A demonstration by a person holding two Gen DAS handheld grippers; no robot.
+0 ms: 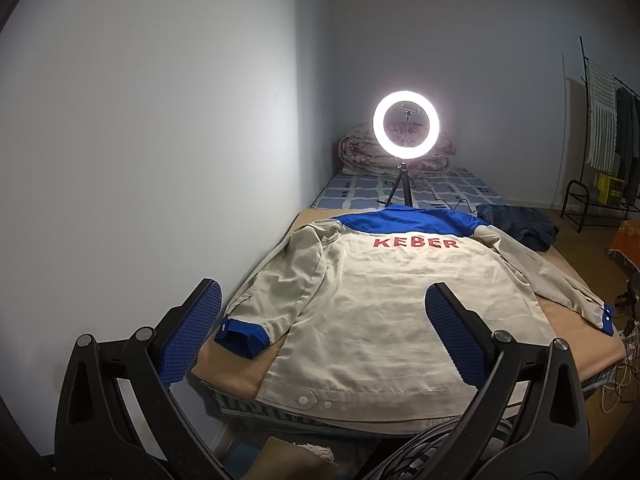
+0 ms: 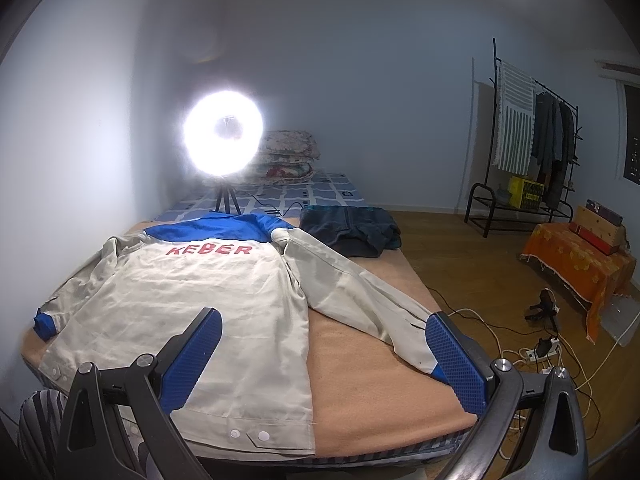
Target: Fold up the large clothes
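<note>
A beige work jacket (image 1: pixel 368 308) (image 2: pixel 192 300) with a blue yoke and red "KEBER" lettering lies back-up and spread flat on the bed, hem toward me. Its left sleeve ends in a blue cuff (image 1: pixel 240 336) near the wall side. The right sleeve (image 2: pixel 360 300) stretches toward the bed's floor-side edge. My left gripper (image 1: pixel 324 328) hovers open above the hem, nothing between its blue pads. My right gripper (image 2: pixel 324 344) is open too, over the gap between the jacket body and the right sleeve, holding nothing.
A lit ring light (image 1: pixel 406 128) on a small tripod stands on the bed beyond the collar. A dark folded garment (image 2: pixel 352 232) lies by the right shoulder. Folded quilts (image 1: pixel 360 156) sit at the bed's head. Wall on the left; cables (image 2: pixel 540 352) and a clothes rack (image 2: pixel 524 140) on the floor side.
</note>
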